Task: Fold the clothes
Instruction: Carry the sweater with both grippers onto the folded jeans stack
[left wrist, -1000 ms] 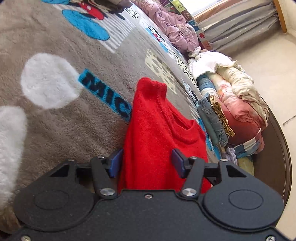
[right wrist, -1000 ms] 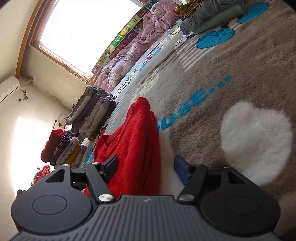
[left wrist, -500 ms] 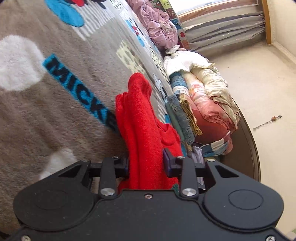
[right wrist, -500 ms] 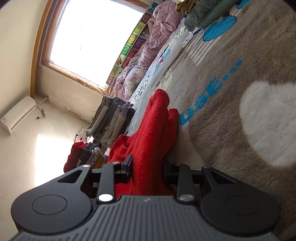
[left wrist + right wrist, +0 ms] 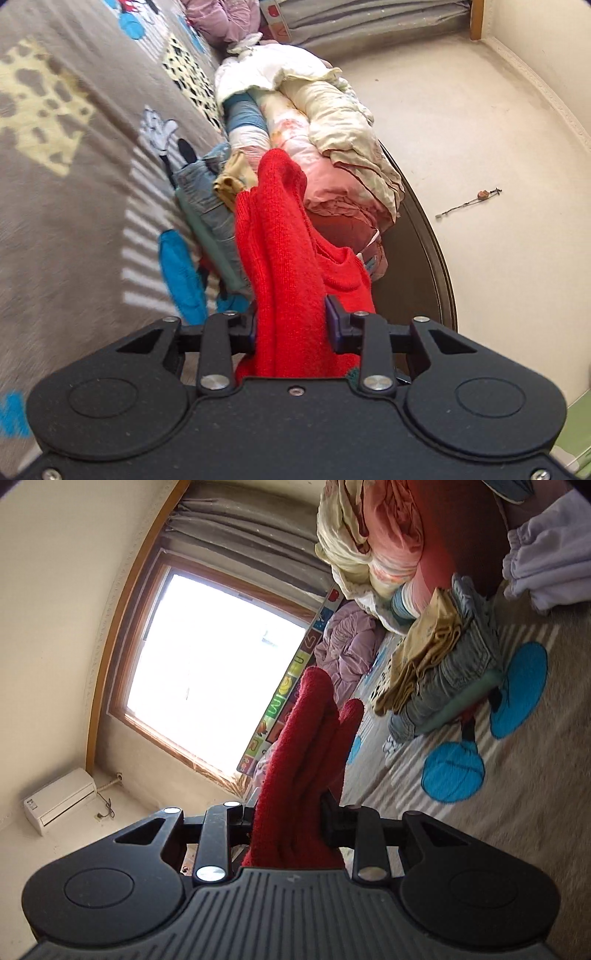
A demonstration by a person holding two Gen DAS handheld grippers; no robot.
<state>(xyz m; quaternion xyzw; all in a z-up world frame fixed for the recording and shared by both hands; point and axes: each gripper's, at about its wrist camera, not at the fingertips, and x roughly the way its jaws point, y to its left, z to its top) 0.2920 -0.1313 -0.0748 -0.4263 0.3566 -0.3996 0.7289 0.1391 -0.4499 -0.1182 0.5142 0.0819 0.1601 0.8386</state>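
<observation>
While the blanket-covered bed (image 5: pixel 74 206) is carrying a folded stack of clothes (image 5: pixel 439 664) and a rumpled pile (image 5: pixel 325 140) apparently awaiting folding, the red sweater (image 5: pixel 288 266) is hanging bunched above it, seemingly folded and heading for the stack. Both the left tongs (image 5: pixel 291 326) and right tongs (image 5: pixel 288 818) are pinching it.

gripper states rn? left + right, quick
Left gripper: closed on the red sweater.
Right gripper: closed on the same red sweater, bunched between its fingers.
</observation>
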